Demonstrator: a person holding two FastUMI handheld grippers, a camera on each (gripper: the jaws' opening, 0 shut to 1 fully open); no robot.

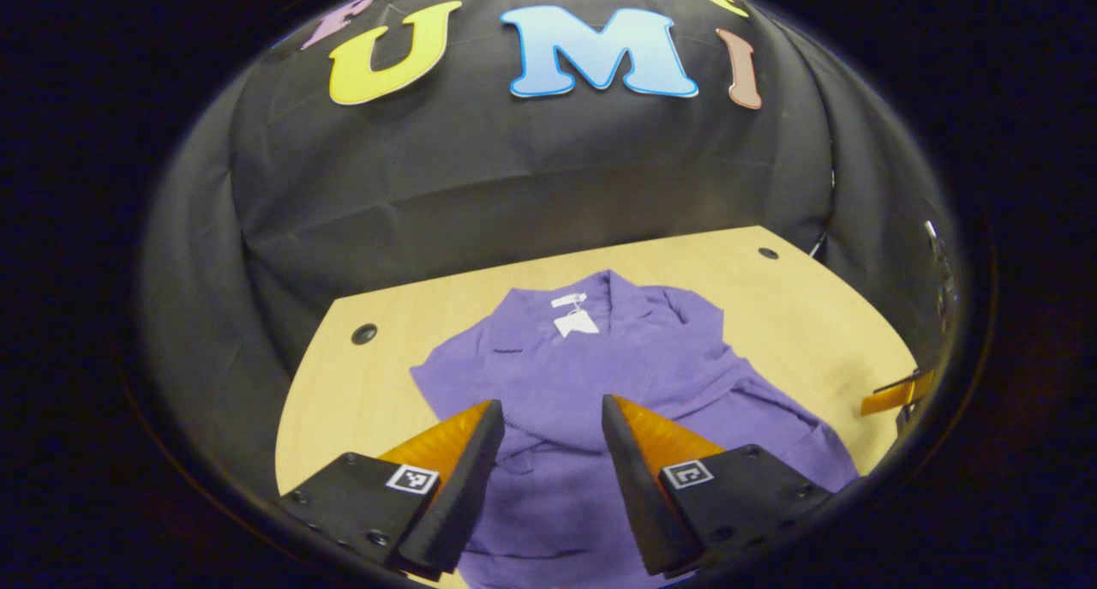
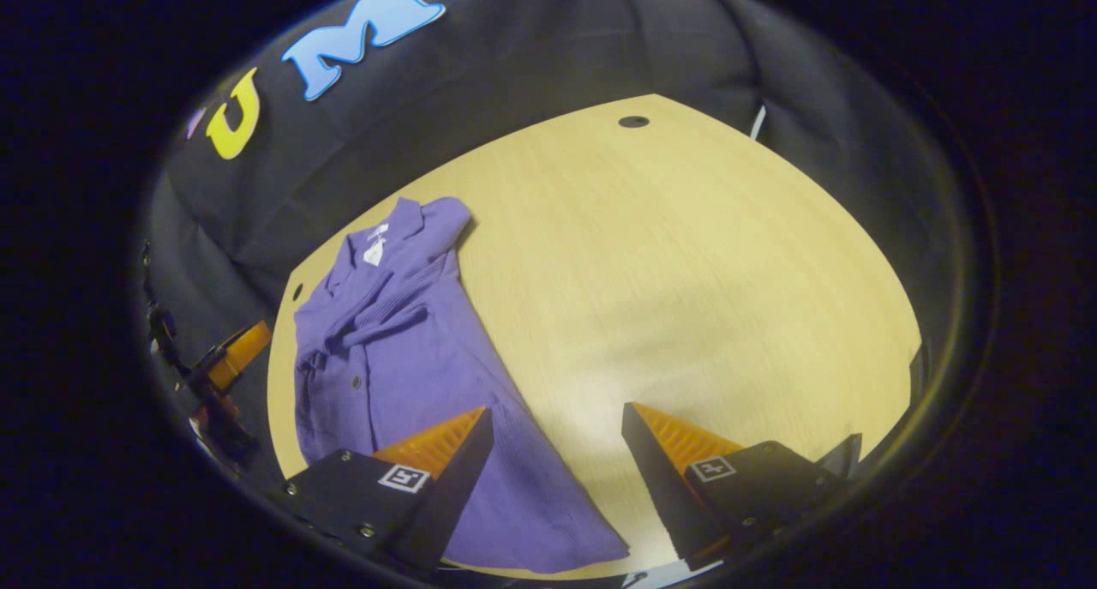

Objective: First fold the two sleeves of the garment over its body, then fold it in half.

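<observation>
A purple collared garment (image 1: 600,357) lies spread on the wooden table (image 1: 797,315), collar at the far end with a white tag (image 1: 576,321). My left gripper (image 1: 552,402) hovers open over its lower body, nothing between its fingers. In the right gripper view the garment (image 2: 386,349) lies at the left, with a sleeve (image 2: 381,323) folded across its chest. My right gripper (image 2: 556,409) is open above the table (image 2: 686,272) by the garment's right hem edge, one finger over the cloth. The other gripper shows far off at the side of each view: the right one (image 1: 896,393) and the left one (image 2: 231,353).
The table has round cable holes at its far corners (image 1: 364,333) (image 1: 768,252) (image 2: 633,122). Black cloth walls close in behind and beside it. Bare wood stretches to the right of the garment in the right gripper view.
</observation>
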